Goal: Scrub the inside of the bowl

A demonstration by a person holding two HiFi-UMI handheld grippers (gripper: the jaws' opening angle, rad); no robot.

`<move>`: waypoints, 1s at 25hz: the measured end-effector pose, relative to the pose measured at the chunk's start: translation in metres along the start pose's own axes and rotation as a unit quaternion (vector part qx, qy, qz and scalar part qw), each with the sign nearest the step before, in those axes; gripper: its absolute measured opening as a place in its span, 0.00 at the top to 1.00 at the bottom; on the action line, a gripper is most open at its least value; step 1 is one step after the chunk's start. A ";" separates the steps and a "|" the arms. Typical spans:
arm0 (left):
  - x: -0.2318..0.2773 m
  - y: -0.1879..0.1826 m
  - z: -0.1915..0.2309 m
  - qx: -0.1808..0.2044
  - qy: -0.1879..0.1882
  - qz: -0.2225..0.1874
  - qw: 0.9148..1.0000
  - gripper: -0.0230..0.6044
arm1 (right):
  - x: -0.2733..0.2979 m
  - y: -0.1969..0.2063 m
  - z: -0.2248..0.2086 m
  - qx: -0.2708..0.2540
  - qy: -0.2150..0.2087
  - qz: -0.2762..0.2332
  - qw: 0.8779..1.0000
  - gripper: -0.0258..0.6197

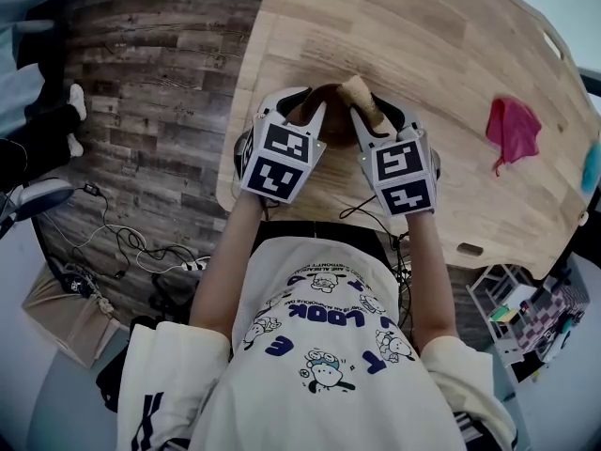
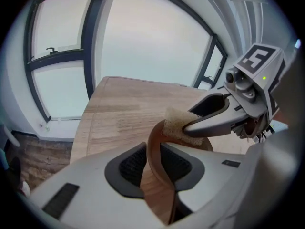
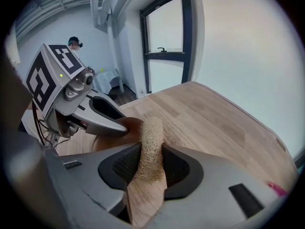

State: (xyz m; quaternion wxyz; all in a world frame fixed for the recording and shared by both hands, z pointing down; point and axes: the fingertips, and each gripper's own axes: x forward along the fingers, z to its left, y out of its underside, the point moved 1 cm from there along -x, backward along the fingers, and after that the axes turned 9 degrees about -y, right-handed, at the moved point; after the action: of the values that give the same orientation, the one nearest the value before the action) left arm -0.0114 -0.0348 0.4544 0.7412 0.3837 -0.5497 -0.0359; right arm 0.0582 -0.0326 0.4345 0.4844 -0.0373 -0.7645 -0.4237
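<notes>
The left gripper (image 1: 301, 110) is clamped on the rim of the brown bowl (image 2: 150, 149). The bowl is held tilted on edge at the wooden table's (image 1: 423, 54) near edge, its opening turned rightward. The right gripper (image 3: 149, 168) is closed on a loofah sponge (image 3: 151, 130). The sponge's long axis runs out along the jaws, and its far end is set against the bowl's inside.

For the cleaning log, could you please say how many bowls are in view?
1. The bowl is by the near edge of the table, its rim in the left gripper, the right gripper holding a sponge against it. Others may hide behind them.
</notes>
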 end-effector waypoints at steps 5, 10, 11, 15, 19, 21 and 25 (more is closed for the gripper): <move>0.004 0.006 -0.005 0.064 0.002 0.029 0.998 0.77 | 0.003 -0.001 0.006 -0.044 -0.027 0.016 0.999 0.77; 0.005 0.006 -0.005 0.083 -0.003 0.033 0.996 0.87 | 0.005 0.000 0.011 -0.061 -0.043 0.025 0.997 0.77; 0.005 0.006 -0.005 0.081 -0.001 0.033 0.996 0.87 | 0.005 0.001 0.010 -0.060 -0.042 0.025 0.997 0.77; 0.005 0.005 -0.007 0.044 0.013 0.032 0.998 0.89 | 0.005 0.001 0.008 -0.055 -0.037 0.023 0.998 0.77; 0.005 0.005 -0.004 0.001 0.007 0.026 1.000 0.89 | 0.006 0.001 0.006 -0.043 -0.030 0.020 0.998 0.77; 0.006 0.005 -0.001 -0.021 -0.005 0.024 0.999 0.90 | 0.006 0.003 0.003 -0.025 -0.024 0.019 0.999 0.77; 0.006 0.007 0.005 -0.076 -0.019 0.026 0.997 0.89 | 0.007 0.007 0.000 0.033 -0.022 0.011 0.999 0.77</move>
State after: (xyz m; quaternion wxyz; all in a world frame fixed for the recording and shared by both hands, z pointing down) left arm -0.0160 -0.0347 0.4638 0.7585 0.3115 -0.5686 -0.0656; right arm 0.0578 -0.0312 0.4443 0.4733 -0.0385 -0.7879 -0.3921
